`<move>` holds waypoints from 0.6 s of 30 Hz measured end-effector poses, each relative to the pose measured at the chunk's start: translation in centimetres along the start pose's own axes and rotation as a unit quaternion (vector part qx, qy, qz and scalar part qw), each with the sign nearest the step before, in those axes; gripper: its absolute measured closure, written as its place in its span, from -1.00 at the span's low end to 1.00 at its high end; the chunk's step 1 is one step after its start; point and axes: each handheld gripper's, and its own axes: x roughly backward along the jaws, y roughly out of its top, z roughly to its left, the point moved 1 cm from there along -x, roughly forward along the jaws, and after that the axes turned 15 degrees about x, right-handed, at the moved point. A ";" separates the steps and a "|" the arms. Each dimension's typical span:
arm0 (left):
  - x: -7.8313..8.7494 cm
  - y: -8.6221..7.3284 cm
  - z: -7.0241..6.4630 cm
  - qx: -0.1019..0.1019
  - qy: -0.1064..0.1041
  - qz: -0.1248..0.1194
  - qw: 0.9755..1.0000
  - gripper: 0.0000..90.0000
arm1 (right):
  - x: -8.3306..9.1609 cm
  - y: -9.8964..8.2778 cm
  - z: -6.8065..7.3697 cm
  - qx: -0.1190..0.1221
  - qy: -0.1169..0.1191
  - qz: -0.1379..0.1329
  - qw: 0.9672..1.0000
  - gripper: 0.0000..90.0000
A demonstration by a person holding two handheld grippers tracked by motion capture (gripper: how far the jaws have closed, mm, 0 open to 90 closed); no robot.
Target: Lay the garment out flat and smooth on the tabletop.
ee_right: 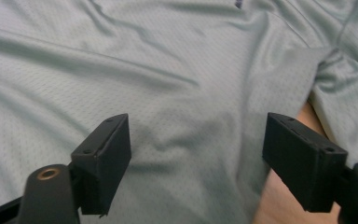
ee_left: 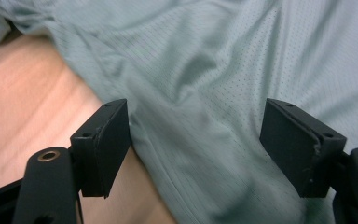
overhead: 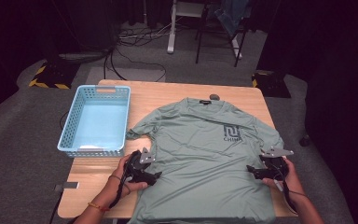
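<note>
L gripper (overhead: 154, 175), R gripper (overhead: 250, 169), jaws wide, flanking tee (overhead: 205, 154)

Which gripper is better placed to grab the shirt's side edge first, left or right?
Probably the left gripper: its open jaws straddle the t-shirt's side edge over bare table. The right gripper has mostly cloth between its open jaws.

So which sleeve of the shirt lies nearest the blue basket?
The sleeve on the left gripper's side; its cuff almost meets the basket, while the other sleeve lies across the table.
</note>
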 end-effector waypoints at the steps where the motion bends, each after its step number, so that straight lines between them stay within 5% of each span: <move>1: 0.4 -0.4 -0.3 -0.012 0.007 0.001 1.000 -0.46 | 0.2 -0.2 0.1 0.002 -0.004 0.002 1.000 -0.50; 5: 1.8 -2.2 -1.2 -0.024 0.006 0.003 1.000 -0.46 | 0.9 -1.0 0.7 0.006 0.005 -0.001 1.000 -0.52; 13: 3.2 -4.6 -2.4 -0.003 -0.011 -0.004 1.000 -0.46 | 2.1 -2.6 2.1 0.003 0.038 -0.024 0.999 -0.54; 18: 3.7 -5.9 -2.4 0.005 -0.015 -0.034 0.999 -0.46 | 2.3 -3.8 2.3 -0.007 0.039 -0.061 0.997 -0.56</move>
